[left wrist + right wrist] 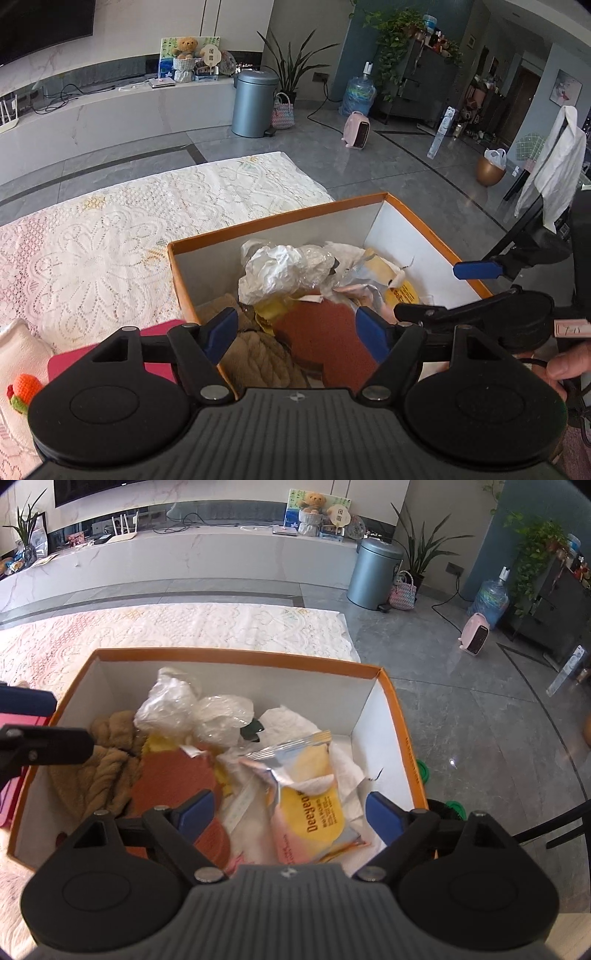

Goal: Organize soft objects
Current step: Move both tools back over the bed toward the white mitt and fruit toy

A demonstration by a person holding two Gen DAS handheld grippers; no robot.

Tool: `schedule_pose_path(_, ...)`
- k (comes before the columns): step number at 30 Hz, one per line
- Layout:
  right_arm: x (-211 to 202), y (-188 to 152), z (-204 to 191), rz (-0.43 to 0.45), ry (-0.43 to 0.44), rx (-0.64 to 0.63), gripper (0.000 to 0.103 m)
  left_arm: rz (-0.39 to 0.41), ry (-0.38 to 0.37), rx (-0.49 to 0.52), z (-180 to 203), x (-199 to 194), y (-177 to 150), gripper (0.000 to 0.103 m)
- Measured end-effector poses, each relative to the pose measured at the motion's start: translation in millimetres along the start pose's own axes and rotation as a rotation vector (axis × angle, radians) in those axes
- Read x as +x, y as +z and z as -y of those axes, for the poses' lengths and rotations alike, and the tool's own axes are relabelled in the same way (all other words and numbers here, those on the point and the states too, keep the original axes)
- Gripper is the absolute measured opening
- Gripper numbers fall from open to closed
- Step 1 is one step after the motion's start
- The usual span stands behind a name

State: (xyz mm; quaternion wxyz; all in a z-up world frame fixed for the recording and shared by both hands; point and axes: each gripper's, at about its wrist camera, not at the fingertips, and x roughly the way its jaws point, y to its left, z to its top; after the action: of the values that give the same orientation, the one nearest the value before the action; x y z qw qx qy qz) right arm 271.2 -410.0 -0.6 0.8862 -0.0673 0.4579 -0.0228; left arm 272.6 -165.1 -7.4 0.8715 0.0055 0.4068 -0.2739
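An orange-rimmed white box (pixel 236 656) (pixel 277 219) sits on a lace tablecloth and holds soft things: a brown knitted cloth (pixel 99 771) (pixel 258 354), a rust-red cloth (pixel 173 779) (pixel 325 332), crumpled clear plastic bags (pixel 173 705) (pixel 273 269), a yellow snack packet (pixel 317 805) and white paper (pixel 343 768). My left gripper (pixel 299 332) is open and empty above the box's near left part. My right gripper (pixel 288 812) is open and empty above the box's near right part. The right gripper's blue fingertip shows in the left wrist view (pixel 478 269).
A pink flat item (pixel 110 356) and a white cloth with an orange knitted figure (pixel 22 373) lie left of the box on the tablecloth (pixel 110 240). Beyond the table are grey floor, a grey bin (pixel 373 572), a pink heater (pixel 474 635) and a white TV bench.
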Motion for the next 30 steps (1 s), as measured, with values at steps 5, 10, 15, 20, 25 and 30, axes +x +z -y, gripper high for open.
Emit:
schedule_pose_path(5,-28,-8,-10,0.065,0.038,0.039,0.087,0.045,-0.006,-0.016,-4,-25,-14,0.084)
schedule_pose_path(10,-52,-16,-31,0.132,0.083,0.068,0.087,0.107,0.014,-0.022,-11,-55,-31,0.084)
schedule_pose_path(15,-74,-25,-65,0.212,0.12,0.064,0.087,0.159,0.065,-0.061,-31,-84,-53,0.083)
schedule_pose_path(20,-89,-30,-105,0.272,0.181,0.044,0.087,0.171,0.126,-0.113,-61,-106,-77,0.082)
schedule_pose_path(25,-93,-28,-150,0.294,0.214,-0.039,0.079,0.154,0.197,-0.151,-97,-123,-98,0.082)
schedule_pose_path(30,-91,-20,-190,0.301,0.262,-0.105,0.075,0.136,0.24,-0.171,-130,-137,-111,0.082)
